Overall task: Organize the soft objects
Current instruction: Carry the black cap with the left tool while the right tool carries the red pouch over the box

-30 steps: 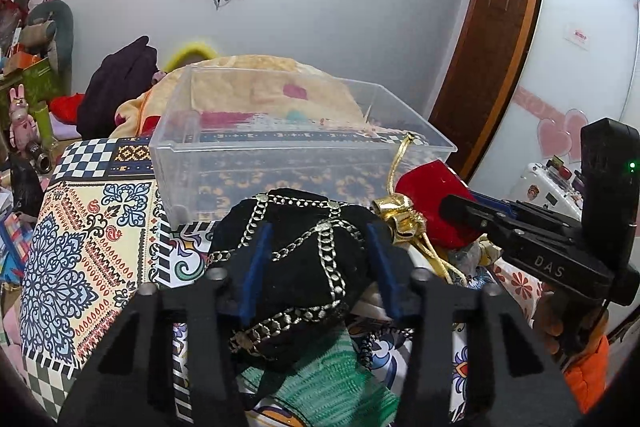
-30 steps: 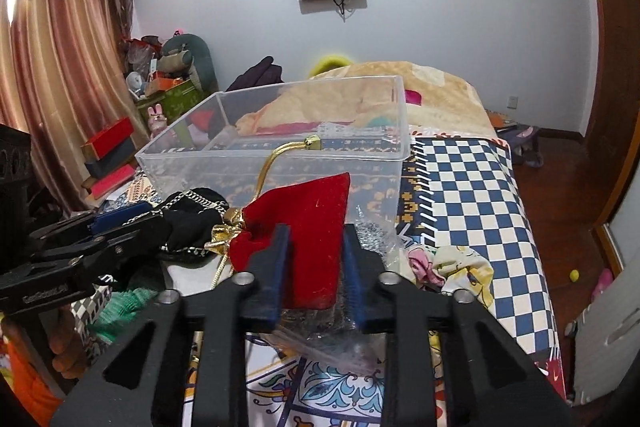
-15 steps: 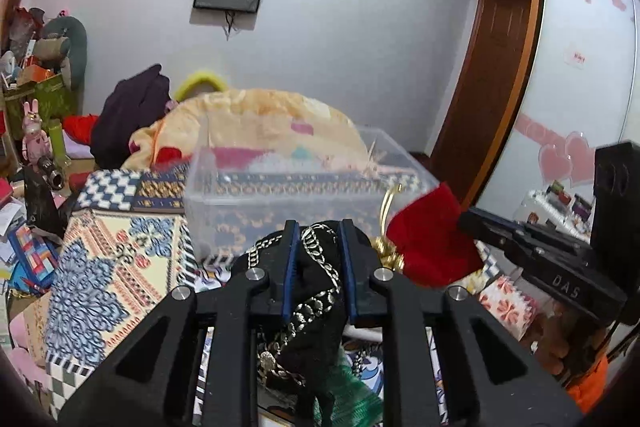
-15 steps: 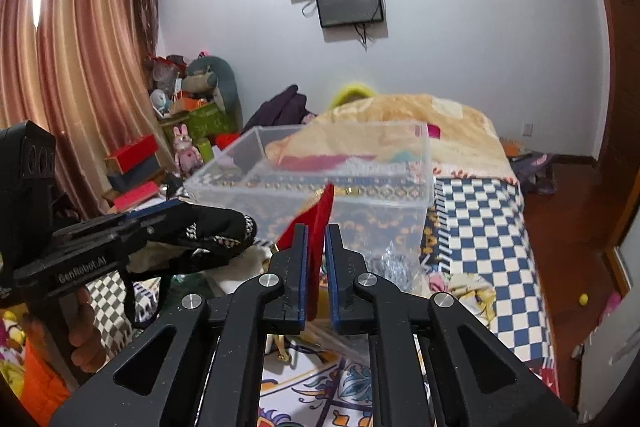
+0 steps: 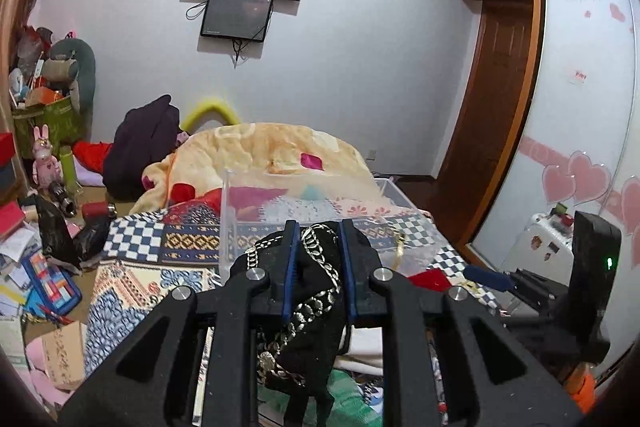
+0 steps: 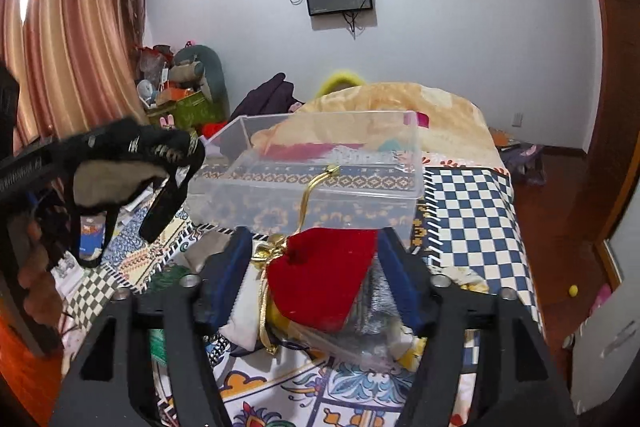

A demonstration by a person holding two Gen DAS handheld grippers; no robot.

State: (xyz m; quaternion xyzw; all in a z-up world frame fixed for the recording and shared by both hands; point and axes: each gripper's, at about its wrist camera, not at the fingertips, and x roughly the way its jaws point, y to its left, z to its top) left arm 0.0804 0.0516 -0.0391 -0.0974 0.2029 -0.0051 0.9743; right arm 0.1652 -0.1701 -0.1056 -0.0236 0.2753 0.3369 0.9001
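Observation:
My left gripper (image 5: 318, 231) is shut on a black soft bag with silver chains (image 5: 316, 303) and holds it in the air, just short of the clear plastic bin (image 5: 304, 211). In the right wrist view the bag (image 6: 132, 155) hangs at the left of the bin (image 6: 312, 163). My right gripper (image 6: 314, 237) is open, its fingers on either side of a red velvet pouch (image 6: 320, 283) with a gold cord that lies on the bed in front of the bin.
The bin stands on a patterned bedspread (image 6: 468, 211) with a beige blanket (image 5: 256, 155) heaped behind it. White and green soft items (image 6: 240, 315) lie beside the pouch. Clutter covers the floor at the left (image 5: 36, 267). A wardrobe (image 5: 580, 131) stands at the right.
My left gripper closed on the black bag and lifted it up. My right gripper closed on the red pouch, then opened, and the pouch lies on the bed again.

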